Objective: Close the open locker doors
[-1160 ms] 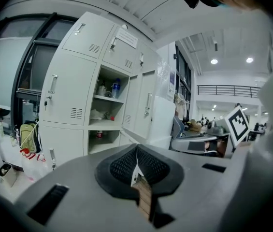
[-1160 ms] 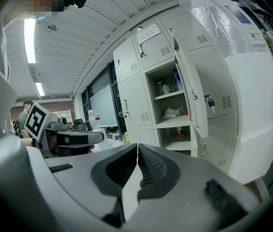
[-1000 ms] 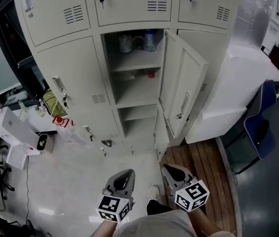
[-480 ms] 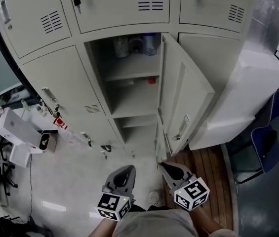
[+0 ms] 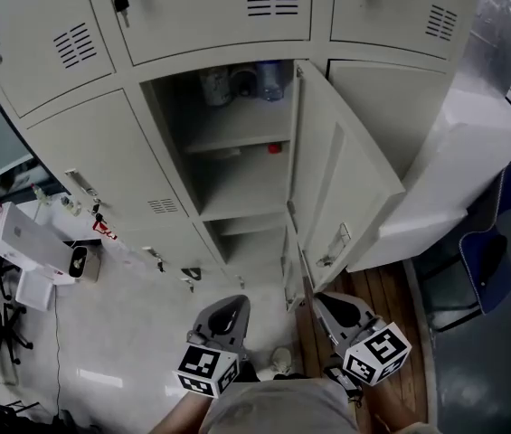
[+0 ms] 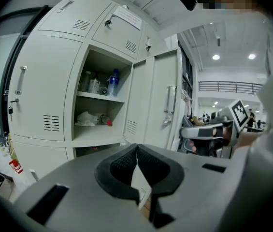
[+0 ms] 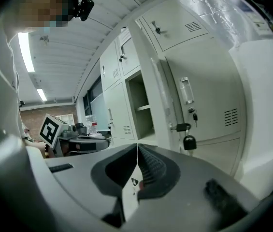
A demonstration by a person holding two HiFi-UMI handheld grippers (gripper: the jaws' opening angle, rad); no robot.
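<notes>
Approach step: with the left gripper (image 5: 225, 313) and right gripper (image 5: 329, 304) both clenched empty, low before the locker bank (image 5: 83, 143), the open door (image 5: 345, 170) juts from the middle compartment's right edge; next, probably push its handle face leftward until shut.

Beige locker door (image 5: 341, 174) ajar, swung right

The open locker (image 5: 175, 156) has bottles (image 5: 269, 80) on its top shelf (image 5: 237, 128).
</notes>
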